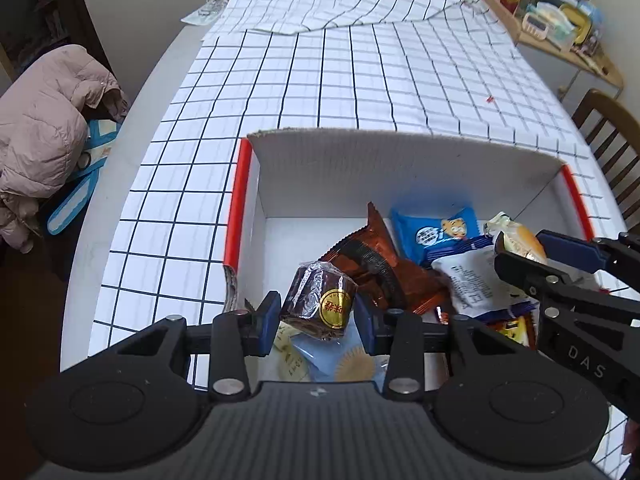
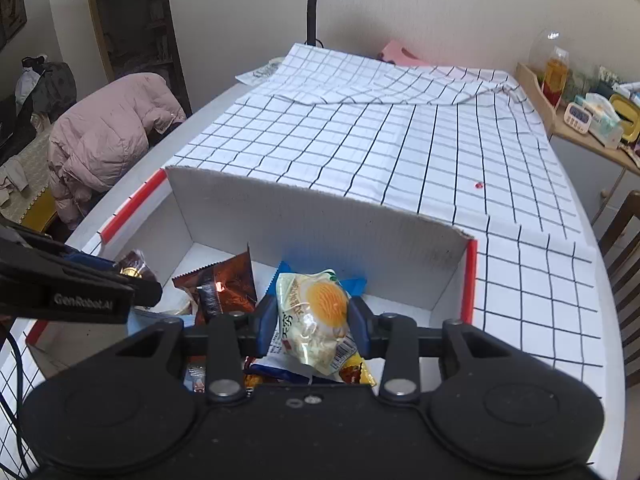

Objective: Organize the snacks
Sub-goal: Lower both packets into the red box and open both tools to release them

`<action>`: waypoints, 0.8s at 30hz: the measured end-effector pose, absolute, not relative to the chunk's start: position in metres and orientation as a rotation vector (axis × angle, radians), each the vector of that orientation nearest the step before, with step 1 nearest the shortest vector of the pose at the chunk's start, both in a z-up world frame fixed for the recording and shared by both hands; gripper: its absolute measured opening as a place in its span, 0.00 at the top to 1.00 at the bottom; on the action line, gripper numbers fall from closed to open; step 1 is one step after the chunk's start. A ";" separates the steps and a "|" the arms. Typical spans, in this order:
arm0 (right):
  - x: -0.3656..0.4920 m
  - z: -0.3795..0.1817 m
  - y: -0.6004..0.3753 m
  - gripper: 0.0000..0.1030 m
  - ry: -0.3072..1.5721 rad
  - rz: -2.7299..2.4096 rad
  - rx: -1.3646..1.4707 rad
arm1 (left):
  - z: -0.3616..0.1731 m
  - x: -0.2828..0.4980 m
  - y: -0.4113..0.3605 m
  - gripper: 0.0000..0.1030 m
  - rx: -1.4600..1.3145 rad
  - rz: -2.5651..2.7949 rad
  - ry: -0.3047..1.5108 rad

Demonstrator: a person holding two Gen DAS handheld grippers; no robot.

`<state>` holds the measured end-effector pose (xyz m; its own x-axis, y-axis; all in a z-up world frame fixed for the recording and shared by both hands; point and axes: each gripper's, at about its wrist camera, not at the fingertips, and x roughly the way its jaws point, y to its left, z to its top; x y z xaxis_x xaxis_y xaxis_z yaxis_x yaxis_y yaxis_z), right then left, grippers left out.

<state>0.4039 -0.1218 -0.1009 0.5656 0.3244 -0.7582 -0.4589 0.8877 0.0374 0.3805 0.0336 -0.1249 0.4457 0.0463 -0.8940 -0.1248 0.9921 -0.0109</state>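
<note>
A white cardboard box (image 1: 360, 160) with red edges sits on the checked cloth and holds several snack packets. My left gripper (image 1: 318, 314) is shut on a dark brown wrapped cake (image 1: 318, 300) with a gold sticker, above the box's near left part. My right gripper (image 2: 314, 318) is shut on a pale yellow packet (image 2: 316, 312) with an orange picture, above the box's middle; it shows at the right of the left wrist view (image 1: 520, 252). A brown foil packet (image 1: 376, 260) and a blue packet (image 1: 436, 232) lie in the box.
The checked cloth (image 1: 360, 80) covers the table beyond the box, folded at the far end. A pink jacket (image 2: 108, 140) lies on a chair at the left. A wooden shelf with small items (image 2: 592, 116) and a chair (image 1: 612, 140) stand at the right. A desk lamp (image 2: 320, 0) stands at the back.
</note>
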 end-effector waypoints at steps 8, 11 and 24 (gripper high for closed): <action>0.413 -0.111 -0.121 0.63 0.886 0.468 -0.188 | -0.138 0.389 0.025 0.62 -0.046 0.106 1.142; 0.414 -0.113 -0.122 0.63 0.894 0.465 -0.190 | -0.141 0.392 0.024 0.62 -0.043 0.111 1.150; 0.407 -0.109 -0.128 0.63 0.892 0.469 -0.161 | -0.128 0.383 0.029 0.46 -0.102 0.087 1.105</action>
<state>0.4068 -0.1282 -0.1089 0.5352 0.3255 -0.7795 -0.4573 0.8875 0.0566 0.3826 0.0286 -0.1281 0.4464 0.0198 -0.8946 -0.1211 0.9919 -0.0385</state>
